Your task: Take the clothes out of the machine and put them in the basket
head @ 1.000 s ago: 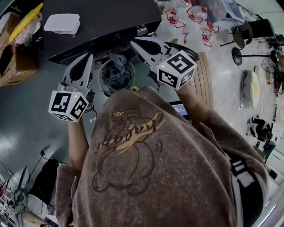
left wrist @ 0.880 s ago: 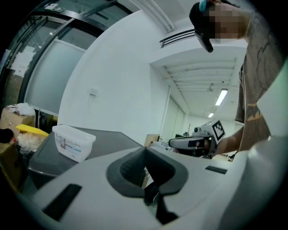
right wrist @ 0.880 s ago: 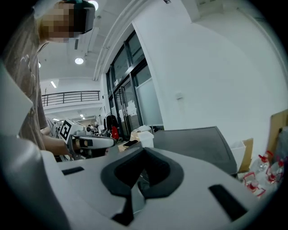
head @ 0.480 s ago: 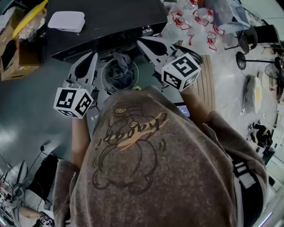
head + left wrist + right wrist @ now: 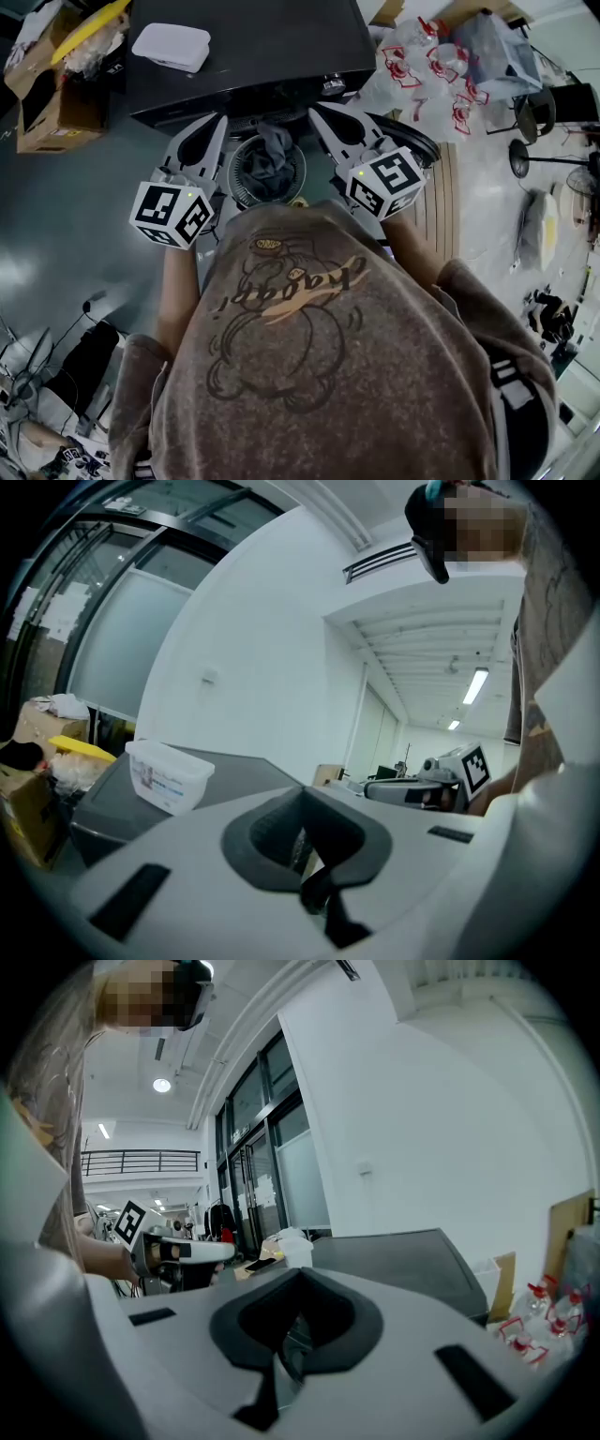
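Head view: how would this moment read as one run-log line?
left gripper: shut, empty | right gripper: shut, empty | dark clothes: in basket | position: one gripper each side of basket

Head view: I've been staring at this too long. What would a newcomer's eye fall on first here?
The person's brown shirt with its cartoon print fills the lower half of the head view. Above it the left tool and right tool, each shut on nothing and carrying a black-and-white marker cube, flank a round basket with a dark cloth in it. Behind them stands the dark machine, a white box on its top.
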The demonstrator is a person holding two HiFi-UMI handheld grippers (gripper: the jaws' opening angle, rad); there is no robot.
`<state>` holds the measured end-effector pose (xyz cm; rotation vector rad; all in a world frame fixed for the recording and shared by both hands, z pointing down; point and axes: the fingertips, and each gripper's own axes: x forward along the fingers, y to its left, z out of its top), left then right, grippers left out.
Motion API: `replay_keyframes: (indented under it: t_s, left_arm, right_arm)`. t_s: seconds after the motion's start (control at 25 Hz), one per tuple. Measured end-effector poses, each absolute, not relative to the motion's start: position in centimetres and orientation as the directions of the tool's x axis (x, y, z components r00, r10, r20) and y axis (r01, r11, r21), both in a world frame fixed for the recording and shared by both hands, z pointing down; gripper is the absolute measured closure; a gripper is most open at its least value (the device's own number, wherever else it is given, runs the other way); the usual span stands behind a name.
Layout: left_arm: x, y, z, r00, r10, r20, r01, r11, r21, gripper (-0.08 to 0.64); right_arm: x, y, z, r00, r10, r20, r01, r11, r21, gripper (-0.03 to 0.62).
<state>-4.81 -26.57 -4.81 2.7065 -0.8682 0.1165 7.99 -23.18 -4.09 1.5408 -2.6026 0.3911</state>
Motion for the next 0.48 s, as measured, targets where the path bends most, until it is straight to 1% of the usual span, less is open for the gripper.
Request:
replay_keyframes:
  t_s: [0.48]
  left_arm:
    - [-4.98, -25.62, -3.86, 0.798, -0.573, 0.187, -0.602, -0.752, 0.267, 0.554]
  right_arm:
    - [8.17, -22.18, -3.47, -0.477, -0.855, 0.204, -0.876, 0.443, -0.188, 0.597]
